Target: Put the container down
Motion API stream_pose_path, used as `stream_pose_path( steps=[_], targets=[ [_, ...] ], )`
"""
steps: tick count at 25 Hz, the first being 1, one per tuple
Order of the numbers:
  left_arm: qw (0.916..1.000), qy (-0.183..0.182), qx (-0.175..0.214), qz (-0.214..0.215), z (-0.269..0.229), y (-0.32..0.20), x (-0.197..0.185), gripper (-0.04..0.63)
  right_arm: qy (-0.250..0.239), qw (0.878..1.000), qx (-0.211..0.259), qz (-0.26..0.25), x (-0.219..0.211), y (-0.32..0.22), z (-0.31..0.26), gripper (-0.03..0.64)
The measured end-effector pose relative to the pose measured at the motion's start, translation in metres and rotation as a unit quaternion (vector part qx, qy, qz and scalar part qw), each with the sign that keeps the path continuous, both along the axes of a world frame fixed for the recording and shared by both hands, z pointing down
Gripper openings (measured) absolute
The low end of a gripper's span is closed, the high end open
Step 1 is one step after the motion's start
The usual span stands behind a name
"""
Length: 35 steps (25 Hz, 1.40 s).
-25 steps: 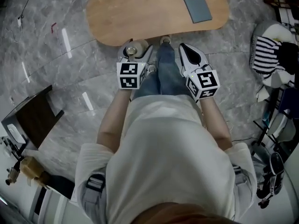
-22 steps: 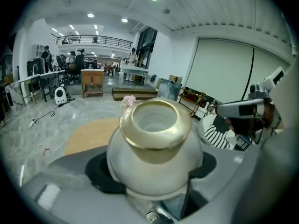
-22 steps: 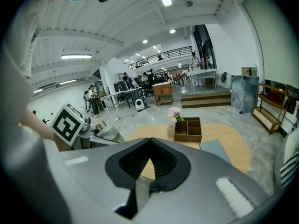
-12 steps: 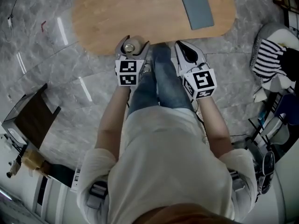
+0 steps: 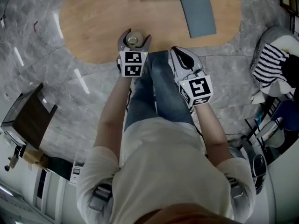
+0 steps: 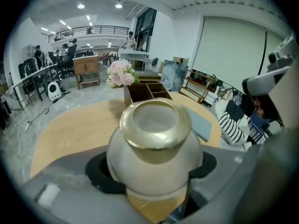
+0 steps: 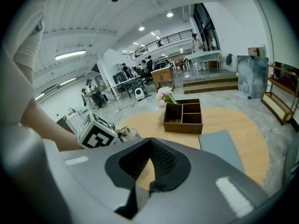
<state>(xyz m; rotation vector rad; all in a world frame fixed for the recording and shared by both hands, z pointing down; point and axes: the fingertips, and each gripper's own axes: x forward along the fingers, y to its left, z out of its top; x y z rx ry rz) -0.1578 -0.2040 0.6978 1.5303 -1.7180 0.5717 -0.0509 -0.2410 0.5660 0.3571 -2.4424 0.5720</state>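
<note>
Between left tongs (image 5: 135, 37), clamped: round whitish container (image 6: 154, 157), gold rim; right tongs (image 7: 148, 164) closed, empty.

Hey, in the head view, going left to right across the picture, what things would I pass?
dark brown side table → gold-rimmed jar → grey mat → striped cloth

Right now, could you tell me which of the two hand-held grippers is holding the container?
The left hand-held gripper: its jaws clamp the gold-rimmed container, whereas the right hand-held gripper is shut on nothing.
</note>
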Motion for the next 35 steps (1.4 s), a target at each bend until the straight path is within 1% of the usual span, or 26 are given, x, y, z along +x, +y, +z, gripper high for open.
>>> stream_pose_path(
  steps=[4,8,15,21,29,32,34,35],
  targets=[
    [0.9999,-0.003,-0.012,0.0,0.03,-0.017,0.005,0.345,0.002,1.0,-0.014,0.002,0.0,-0.008,0.017,-0.002],
    [0.9996,-0.018,-0.022,0.007,0.053,-0.032,0.006,0.346,0.003,1.0,-0.024,0.0,-0.001,-0.015,0.03,-0.002],
    [0.9986,-0.033,-0.038,0.016,0.084,-0.044,0.004,0.347,0.006,0.999,-0.037,0.007,-0.002,-0.025,0.047,-0.002],
    [0.9974,-0.05,-0.041,0.033,0.099,-0.054,0.002,0.347,0.007,0.999,-0.044,0.012,-0.004,-0.03,0.058,-0.002],
    [0.9957,-0.075,-0.025,0.047,0.102,-0.068,-0.003,0.347,0.009,0.999,-0.053,0.011,-0.008,-0.029,0.063,-0.002],
    [0.9957,-0.075,-0.024,0.048,0.103,-0.067,-0.005,0.347,0.008,0.999,-0.05,0.011,-0.012,-0.028,0.062,-0.002],
    [0.9971,-0.056,-0.026,0.044,0.104,-0.066,-0.003,0.35,0.007,0.999,-0.048,0.013,-0.015,-0.027,0.059,-0.002],
    [0.998,-0.039,-0.027,0.041,0.105,-0.064,-0.001,0.389,0.006,0.999,-0.047,0.014,-0.016,-0.026,0.057,-0.002]
  ],
)
